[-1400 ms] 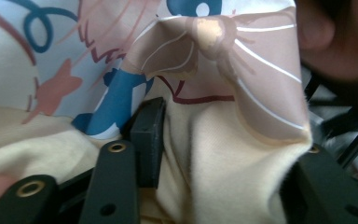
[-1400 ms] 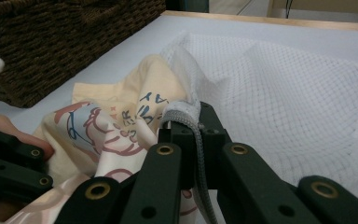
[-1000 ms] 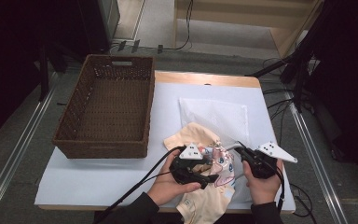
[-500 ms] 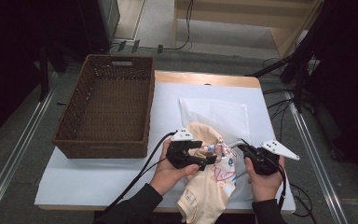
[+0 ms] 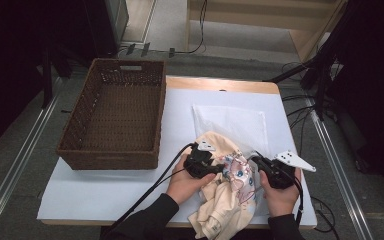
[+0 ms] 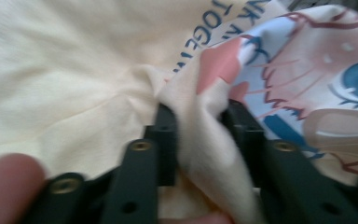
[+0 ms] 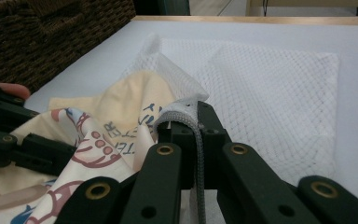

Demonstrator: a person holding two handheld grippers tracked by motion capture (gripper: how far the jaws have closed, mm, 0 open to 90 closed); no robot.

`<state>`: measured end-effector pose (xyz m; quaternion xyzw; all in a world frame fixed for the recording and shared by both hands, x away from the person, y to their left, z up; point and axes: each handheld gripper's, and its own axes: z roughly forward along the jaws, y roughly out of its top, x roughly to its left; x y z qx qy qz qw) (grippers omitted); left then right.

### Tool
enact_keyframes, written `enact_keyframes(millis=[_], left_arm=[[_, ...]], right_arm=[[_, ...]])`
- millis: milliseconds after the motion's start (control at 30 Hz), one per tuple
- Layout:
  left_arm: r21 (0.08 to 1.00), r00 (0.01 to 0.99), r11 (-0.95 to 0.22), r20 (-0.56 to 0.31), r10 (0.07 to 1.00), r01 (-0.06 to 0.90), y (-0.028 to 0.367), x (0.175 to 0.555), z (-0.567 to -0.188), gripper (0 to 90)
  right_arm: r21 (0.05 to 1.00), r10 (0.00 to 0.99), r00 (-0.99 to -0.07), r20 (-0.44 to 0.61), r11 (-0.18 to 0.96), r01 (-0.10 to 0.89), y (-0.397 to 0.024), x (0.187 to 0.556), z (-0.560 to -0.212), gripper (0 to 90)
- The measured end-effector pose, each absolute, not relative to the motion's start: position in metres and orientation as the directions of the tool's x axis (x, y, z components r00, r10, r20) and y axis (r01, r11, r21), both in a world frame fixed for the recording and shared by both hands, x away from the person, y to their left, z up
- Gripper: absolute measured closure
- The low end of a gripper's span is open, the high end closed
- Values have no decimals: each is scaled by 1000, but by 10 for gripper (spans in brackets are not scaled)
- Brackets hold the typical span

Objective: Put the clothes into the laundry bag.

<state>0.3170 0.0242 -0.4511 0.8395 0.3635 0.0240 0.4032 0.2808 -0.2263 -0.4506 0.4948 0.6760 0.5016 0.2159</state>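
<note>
1. The left hand-held gripper [image 5: 219, 170] is pinching a fold of the cream printed T-shirt [image 5: 228, 200] between its jaws; in the left gripper view the cloth [image 6: 205, 140] is bunching up thickly in the gap, so the jaws are clamping fabric rather than meeting
2. The right hand-held gripper [image 7: 190, 122] is closing on the grey zipper edge [image 7: 179, 117] of the white mesh laundry bag [image 7: 261, 93], with the grey tape hanging down between the jaws
3. The bag [image 5: 230, 125] is lying flat on the white sheet covering the desk [image 5: 130, 200], its near edge being raised by the right hand-held gripper [image 5: 260, 167]; this is probably meant to hold the mouth open
4. The T-shirt is sitting at the near edge of the desk, partly on the bag's near end and partly drooping over the desk's front edge between the person's two hands; it is just beside the lifted bag rim, which suggests it is being fed into the bag, though I am only judging that from the layout
5. The brown wicker basket [image 5: 115, 117] is standing empty at the left of the desk, well apart from the cloth and taking no part for now
6. The thick pinch on the shirt is looking secure, while the thin zipper tape is likelier to slip if pulled hard
</note>
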Motion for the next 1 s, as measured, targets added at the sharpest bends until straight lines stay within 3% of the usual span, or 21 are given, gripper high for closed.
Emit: enact_keyframes(millis=[133,400,600,733,900,1000], left_arm=[[707,750,-395,-291,594,587,24,314,-443,828],[767,800,-356,-320,508,534,14,300,-422,818],[761,856,-434,-301,421,482,1,294,-424,817],[712,873,-517,-311,376,476,-9,295,-433,817],[640,850,-580,-250,464,504,-23,299,-445,813],[610,803,-547,-284,524,573,-28,308,-455,809]], right_arm=[[894,883,-422,204,8,448,-228,281,-450,895],[895,883,-421,210,0,446,-229,281,-448,895],[894,876,-428,222,-7,448,-231,282,-446,896],[895,872,-435,224,-7,446,-234,282,-442,896],[897,873,-449,191,30,441,-229,281,-440,896],[899,874,-456,170,51,434,-224,279,-438,896]])
